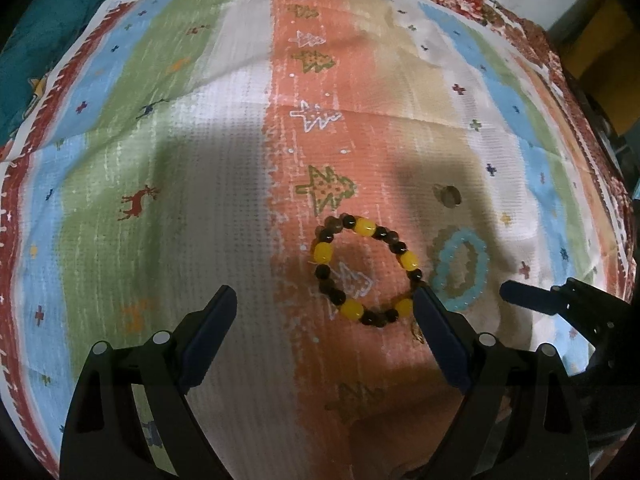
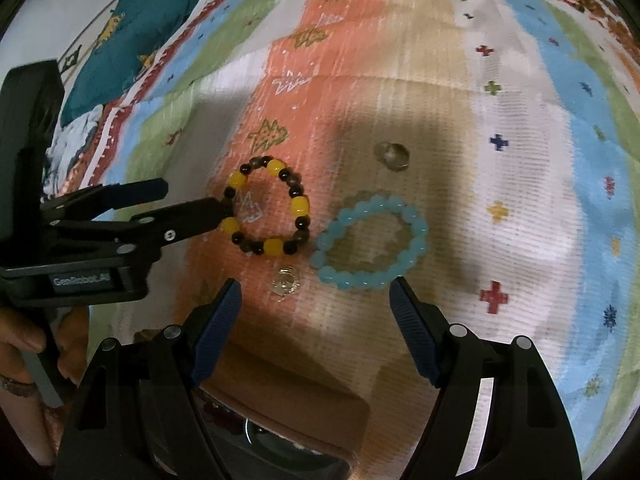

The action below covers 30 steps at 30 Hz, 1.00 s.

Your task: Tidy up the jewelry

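A yellow-and-dark bead bracelet [image 1: 364, 270] lies flat on the striped cloth; it also shows in the right wrist view [image 2: 267, 211]. A light blue bead bracelet [image 1: 460, 268] lies just to its right, also in the right wrist view [image 2: 372, 242]. A small ring [image 1: 448, 196] lies beyond them [image 2: 392, 155]. A small gold pendant [image 2: 285, 281] lies in front of the bracelets. My left gripper [image 1: 324, 300] is open, its right finger touching the yellow bracelet's near edge. My right gripper [image 2: 314, 292] is open and empty, just in front of the blue bracelet.
The striped festive cloth [image 1: 200, 160] covers the whole surface. A teal fabric bundle [image 1: 52, 32] lies at the far left. A dark container [image 2: 280, 440] with something inside sits at the near edge under my right gripper. The left gripper [image 2: 192, 200] shows in the right wrist view.
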Tool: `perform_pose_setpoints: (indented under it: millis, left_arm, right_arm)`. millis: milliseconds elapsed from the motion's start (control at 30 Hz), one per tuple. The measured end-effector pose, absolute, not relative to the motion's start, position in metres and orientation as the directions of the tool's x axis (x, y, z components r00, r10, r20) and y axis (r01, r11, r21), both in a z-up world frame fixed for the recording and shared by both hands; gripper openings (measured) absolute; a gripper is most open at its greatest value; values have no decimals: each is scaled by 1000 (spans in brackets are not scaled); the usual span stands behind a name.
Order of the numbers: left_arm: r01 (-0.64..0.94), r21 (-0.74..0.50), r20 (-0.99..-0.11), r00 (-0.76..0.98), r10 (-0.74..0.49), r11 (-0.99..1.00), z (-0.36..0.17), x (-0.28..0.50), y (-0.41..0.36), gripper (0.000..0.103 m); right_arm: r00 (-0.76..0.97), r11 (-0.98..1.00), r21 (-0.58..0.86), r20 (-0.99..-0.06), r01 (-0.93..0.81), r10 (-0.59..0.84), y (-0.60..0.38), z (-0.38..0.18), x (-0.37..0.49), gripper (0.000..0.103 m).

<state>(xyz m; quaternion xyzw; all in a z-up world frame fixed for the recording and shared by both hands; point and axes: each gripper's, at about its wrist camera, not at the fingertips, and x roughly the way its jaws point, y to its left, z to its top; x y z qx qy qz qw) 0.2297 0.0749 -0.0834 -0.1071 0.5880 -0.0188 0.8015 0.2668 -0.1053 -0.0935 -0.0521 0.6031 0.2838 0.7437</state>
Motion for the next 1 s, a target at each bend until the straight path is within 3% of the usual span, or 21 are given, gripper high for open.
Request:
perform_pose_setpoints:
  millis: [433, 1000]
  left_arm:
    - [-99, -194, -941, 298, -157, 976, -89, 241, 80, 88]
    - [-71, -185, -948, 275, -159, 980, -94, 240, 71, 87]
  right_arm:
    - [43, 834, 295, -934, -465, 355, -92, -110, 275, 76]
    - [139, 897, 199, -952, -395, 272, -114, -112, 299, 76]
